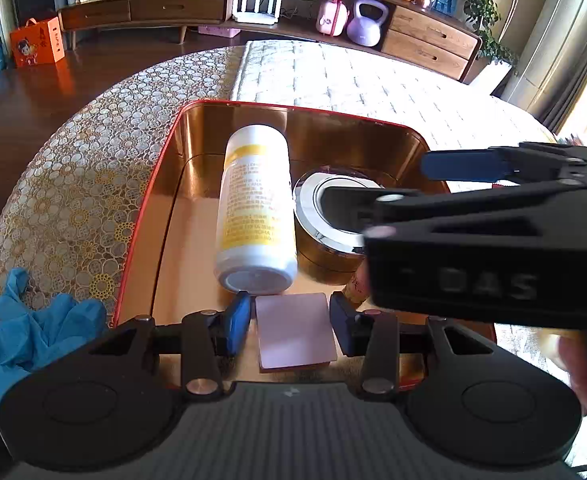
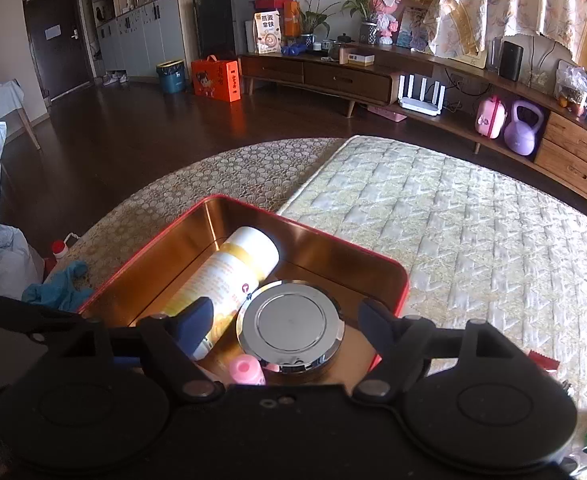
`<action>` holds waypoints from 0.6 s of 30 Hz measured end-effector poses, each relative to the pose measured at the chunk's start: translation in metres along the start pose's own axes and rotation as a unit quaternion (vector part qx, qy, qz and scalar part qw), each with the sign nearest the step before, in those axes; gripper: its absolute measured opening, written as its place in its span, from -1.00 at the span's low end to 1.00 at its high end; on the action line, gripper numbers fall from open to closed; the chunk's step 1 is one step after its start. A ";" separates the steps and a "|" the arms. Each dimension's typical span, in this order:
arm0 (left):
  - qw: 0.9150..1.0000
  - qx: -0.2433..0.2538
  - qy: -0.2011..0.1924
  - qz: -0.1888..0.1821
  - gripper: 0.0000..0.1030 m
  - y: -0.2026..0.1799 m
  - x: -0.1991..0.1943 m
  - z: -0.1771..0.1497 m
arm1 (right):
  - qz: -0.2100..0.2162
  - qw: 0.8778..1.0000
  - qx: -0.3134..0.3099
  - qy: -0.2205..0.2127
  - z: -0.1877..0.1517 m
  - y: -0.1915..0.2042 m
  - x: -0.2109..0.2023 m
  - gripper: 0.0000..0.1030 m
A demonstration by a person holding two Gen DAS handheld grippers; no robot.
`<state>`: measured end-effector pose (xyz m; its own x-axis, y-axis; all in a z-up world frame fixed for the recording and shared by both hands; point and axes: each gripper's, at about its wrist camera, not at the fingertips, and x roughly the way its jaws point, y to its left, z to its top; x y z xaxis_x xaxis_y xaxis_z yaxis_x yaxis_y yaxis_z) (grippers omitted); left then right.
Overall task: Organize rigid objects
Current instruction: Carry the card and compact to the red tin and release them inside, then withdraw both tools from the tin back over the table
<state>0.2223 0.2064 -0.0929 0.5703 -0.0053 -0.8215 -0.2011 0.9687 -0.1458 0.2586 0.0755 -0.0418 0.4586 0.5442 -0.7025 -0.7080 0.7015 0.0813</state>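
A red tin box [image 1: 149, 196] with a gold inside stands on the table; it also shows in the right wrist view [image 2: 321, 240]. In it lie a white and yellow bottle [image 1: 255, 208] on its side, a round chrome-lidded container [image 1: 325, 240] and a pink flat card [image 1: 293, 330]. The bottle [image 2: 237, 268], the round container [image 2: 291, 326] and a small pink-capped item [image 2: 245, 370] show in the right wrist view. My left gripper [image 1: 291, 324] is open around the pink card, apart from it. My right gripper [image 2: 289, 324] is open above the round container.
A blue glove [image 1: 33, 332] lies left of the box on the lace tablecloth [image 1: 77, 184]. A quilted white mat [image 2: 473, 232] covers the table to the right. A wooden sideboard [image 2: 333, 76] stands beyond the table.
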 end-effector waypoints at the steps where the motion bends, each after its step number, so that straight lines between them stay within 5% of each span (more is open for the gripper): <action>1: 1.000 0.000 -0.001 0.002 -0.17 -0.001 -0.001 0.000 | 0.001 1.000 0.003 -0.004 -0.001 -0.001 -0.006 0.55; 18: 1.000 0.007 -0.026 -0.003 0.00 -0.033 -0.046 -0.014 | 0.003 0.997 0.055 -0.052 -0.022 -0.017 -0.094 0.58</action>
<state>0.1920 0.1709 -0.0583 0.6117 0.0009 -0.7911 -0.1857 0.9722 -0.1425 0.2158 0.0028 0.0077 0.5116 0.5902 -0.6244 -0.6505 0.7408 0.1673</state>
